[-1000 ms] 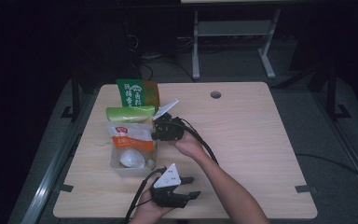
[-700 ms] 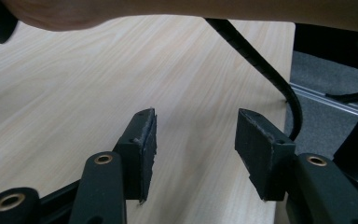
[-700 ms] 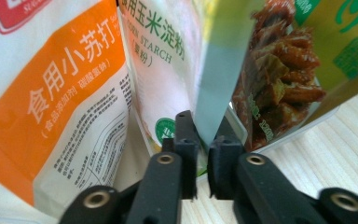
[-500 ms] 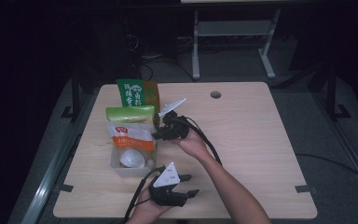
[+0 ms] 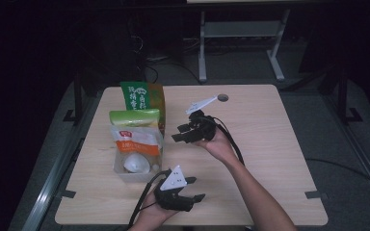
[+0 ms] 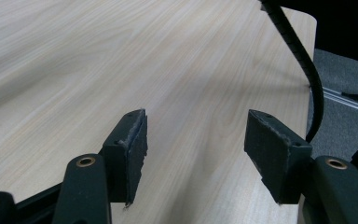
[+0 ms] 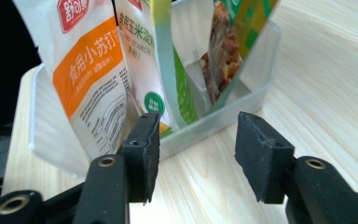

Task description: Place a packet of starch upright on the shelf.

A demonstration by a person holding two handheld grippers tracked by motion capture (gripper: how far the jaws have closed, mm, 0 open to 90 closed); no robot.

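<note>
Surface (image 5: 270, 144) carries the clear bin (image 5: 125, 173) at 9 o'clock with three pouches upright (walls prop them), green pouch (image 5: 134, 117) just released: right hand-held gripper (image 5: 185, 132) has backed off since, jaws opening, empty; left hand-held gripper (image 5: 192, 190) wide, empty.

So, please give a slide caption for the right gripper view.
Open right gripper facing a clear bin of food packets.

One clear plastic bin (image 5: 125, 174), three food pouches (image 5: 136, 142), one white bag (image 5: 136, 164), two handheld grippers (image 5: 189, 133), one wooden table (image 5: 270, 144)
</note>
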